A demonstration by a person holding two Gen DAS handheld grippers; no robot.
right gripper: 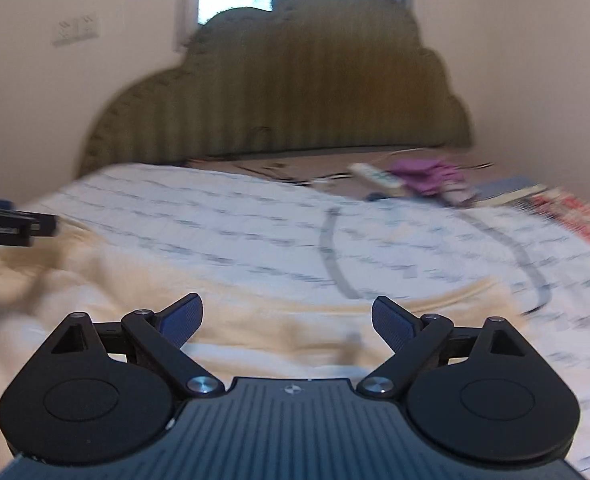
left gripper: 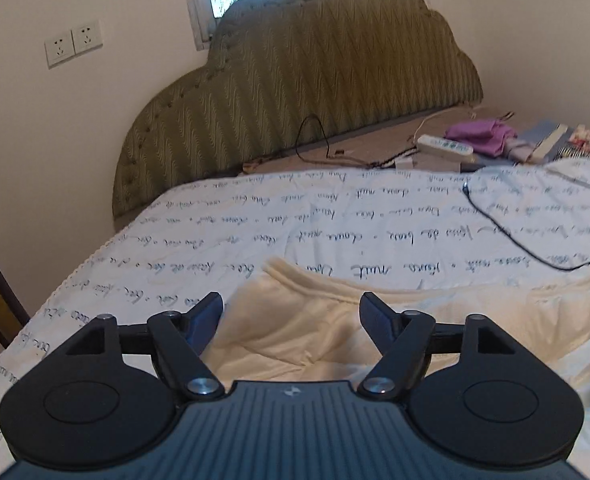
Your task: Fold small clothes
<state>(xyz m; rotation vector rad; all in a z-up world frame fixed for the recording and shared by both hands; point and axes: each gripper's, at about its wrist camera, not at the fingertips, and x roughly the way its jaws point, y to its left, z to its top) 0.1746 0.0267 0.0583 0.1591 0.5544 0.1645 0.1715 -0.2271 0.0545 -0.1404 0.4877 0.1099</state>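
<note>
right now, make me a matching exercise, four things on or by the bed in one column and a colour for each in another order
Things:
1. garment
2. headboard
3. cable
4. cloth by the remote

Colours:
A. purple
B. black
C. cream
D. olive green

Pairs: 1-C, 2-D, 3-B, 4-A
</note>
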